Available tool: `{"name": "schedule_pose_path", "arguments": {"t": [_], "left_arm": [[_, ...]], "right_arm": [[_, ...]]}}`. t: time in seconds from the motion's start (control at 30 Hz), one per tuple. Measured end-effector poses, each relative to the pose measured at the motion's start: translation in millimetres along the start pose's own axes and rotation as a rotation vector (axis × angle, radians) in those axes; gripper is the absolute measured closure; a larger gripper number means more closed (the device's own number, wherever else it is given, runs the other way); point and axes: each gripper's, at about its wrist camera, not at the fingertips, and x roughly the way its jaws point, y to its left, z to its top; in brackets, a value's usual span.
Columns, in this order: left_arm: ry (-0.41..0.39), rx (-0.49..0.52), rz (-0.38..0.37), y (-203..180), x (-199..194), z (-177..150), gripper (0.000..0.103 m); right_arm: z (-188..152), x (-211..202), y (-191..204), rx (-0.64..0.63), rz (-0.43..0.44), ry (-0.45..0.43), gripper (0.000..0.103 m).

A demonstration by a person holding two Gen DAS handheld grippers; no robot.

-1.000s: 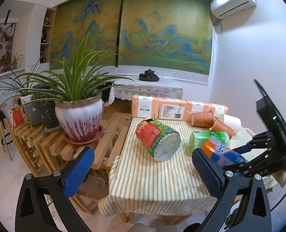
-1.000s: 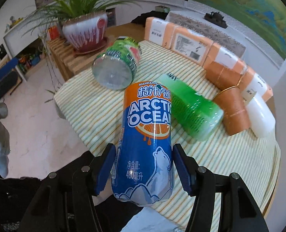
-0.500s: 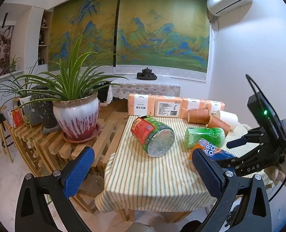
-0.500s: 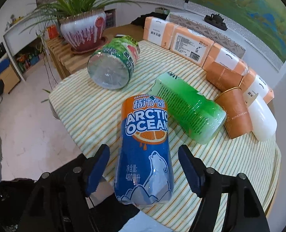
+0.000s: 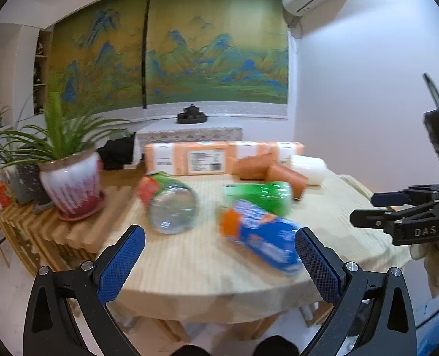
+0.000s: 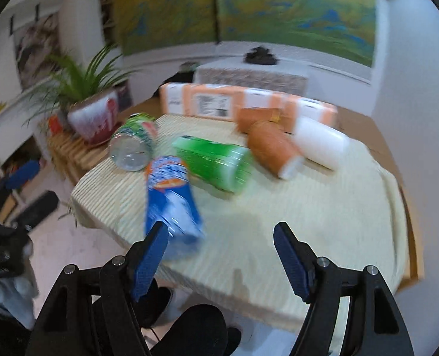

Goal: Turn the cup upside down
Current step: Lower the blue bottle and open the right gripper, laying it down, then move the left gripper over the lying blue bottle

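Blue-orange cup (image 6: 172, 198) lies on its side on the striped tablecloth (image 6: 308, 207), near the front-left edge, free of both tools; lettered orange end points away from the right cam, other end toward it. Right gripper (image 6: 220, 255) has jaws spread wide, nothing between them; its left finger (image 6: 149, 255) overlaps the cup's near end in view at ~10 o'clock from the gap, contact can't be confirmed, frame is motion-blurred. Left gripper (image 5: 219, 267) also spread wide, empty, hanging off the table's front edge; in left cam the same cup (image 5: 261, 237) sits at ~1 o'clock from its gap, just beside the right pad (image 5: 315, 267) in view. Green cup (image 6: 216, 163) on its side right behind the blue one, touching or nearly, can't tell. Clear-bottomed red/green cup (image 6: 133, 145) on its side at 10 o'clock of the cloth, base facing cam. Two orange paper cups (image 6: 271, 145) and a white cup (image 6: 320, 142) lie toward 1 o'clock, in front of a row of orange-white packs (image 6: 213, 103). Potted plant (image 6: 91, 109) on a wooden slat rack (image 5: 71, 225) left of table. Right tool visible in left cam at 3 o'clock, body marked DAS.
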Motion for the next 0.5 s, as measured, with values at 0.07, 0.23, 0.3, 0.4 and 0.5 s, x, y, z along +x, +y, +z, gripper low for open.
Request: {"name": "schedule_pose_path", "arguments": {"t": [0.07,0.23,0.3,0.4,0.5], "left_arm": [[0.002,-0.009,0.003,-18,7,-4,0.001],[0.002,-0.014,0.060,-69,33,-17,0.001],[0.008,-0.001,0.088,-85,45,-21,0.001],[0.008,0.000,0.127,-96,56,-26,0.001],[0.003,-0.001,0.172,-105,69,-27,0.001]], "right_arm": [[-14,-14,-14,0.042,-0.031,-0.035,0.033],[-40,-35,-48,0.139,-0.029,-0.072,0.033],[-49,-39,-59,0.161,-0.027,-0.082,0.033],[-60,-41,-72,0.196,-0.020,-0.092,0.033],[-69,-44,-80,0.208,-0.015,-0.094,0.033]]}}
